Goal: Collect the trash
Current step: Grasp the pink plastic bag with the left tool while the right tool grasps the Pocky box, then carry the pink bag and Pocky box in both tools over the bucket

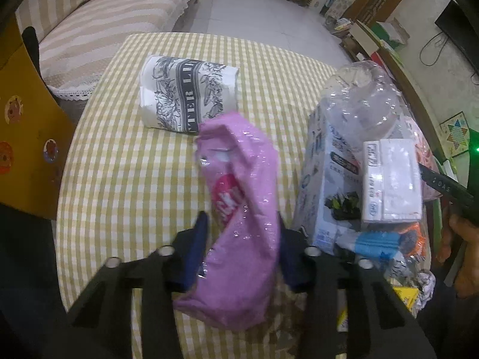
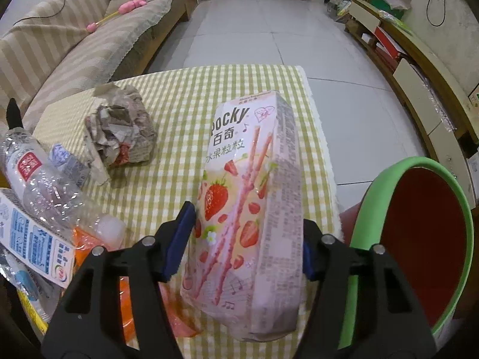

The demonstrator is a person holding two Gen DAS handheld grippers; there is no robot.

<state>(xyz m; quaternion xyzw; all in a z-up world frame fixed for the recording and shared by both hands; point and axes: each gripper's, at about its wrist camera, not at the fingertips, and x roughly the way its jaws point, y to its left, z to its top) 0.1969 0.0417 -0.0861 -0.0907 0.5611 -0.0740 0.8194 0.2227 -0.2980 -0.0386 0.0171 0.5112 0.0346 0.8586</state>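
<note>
My left gripper is shut on a crumpled pink plastic wrapper and holds it above the checked tablecloth. My right gripper is shut on a pink Pocky strawberry box, held over the table's right edge. A red bin with a green rim stands just right of the box. A pile of trash lies on the table: a clear plastic bottle, a milk carton and a small white box.
A printed paper cup lies on its side at the table's far side. A crumpled paper wad sits left of the Pocky box. A striped sofa is on the left, shelving on the right.
</note>
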